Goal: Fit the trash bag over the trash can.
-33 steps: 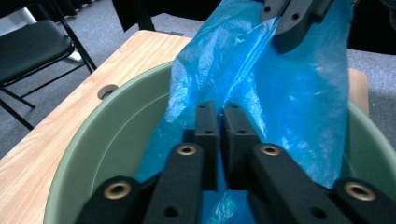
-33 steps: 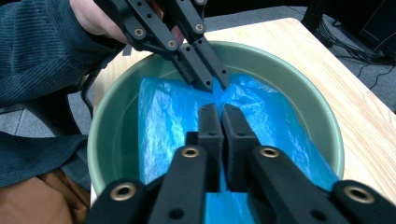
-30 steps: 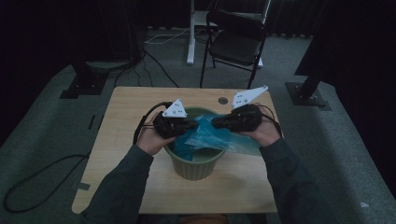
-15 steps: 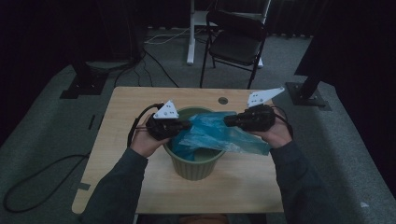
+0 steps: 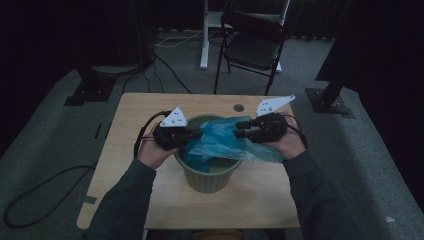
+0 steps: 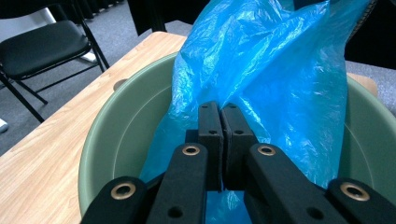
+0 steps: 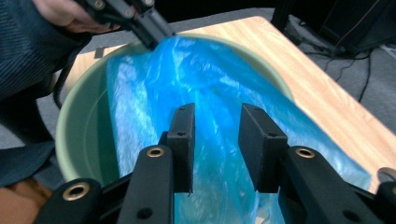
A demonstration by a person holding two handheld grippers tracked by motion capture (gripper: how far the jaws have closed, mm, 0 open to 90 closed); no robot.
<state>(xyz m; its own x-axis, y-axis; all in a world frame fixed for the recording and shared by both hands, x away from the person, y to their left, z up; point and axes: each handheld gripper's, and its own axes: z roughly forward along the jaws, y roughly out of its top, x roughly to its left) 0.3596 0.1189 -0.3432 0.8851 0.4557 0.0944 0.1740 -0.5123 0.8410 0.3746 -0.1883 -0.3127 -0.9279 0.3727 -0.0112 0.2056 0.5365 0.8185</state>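
Over the green bin (image 5: 207, 172) at the middle of the table (image 5: 130, 130), the right gripper (image 5: 241, 130) had just been opening its jaws. They stood apart with a clear gap, and the blue plastic bag (image 5: 225, 145) lay beneath and beyond that gap, not pressed by either pad. A second earlier that gripper sat close over the bin's mouth; half a second earlier it was out past the right rim with the bag drawn after it, and at this moment it was back nearer the rim. My reading was that this side of the liner had been let go, with one tail of the bag draped over the right edge onto the wood.

Across the bin, the left gripper (image 6: 219, 123) had its jaws pressed together on a fold of the blue film, pinching it just inside the near wall. It had hardly shifted from its place at the left rim.

Judging from this, the bag was only partly seated: bunched inside the bin, not yet spread around the rim. A black folding chair (image 5: 255, 45) stood beyond the table.
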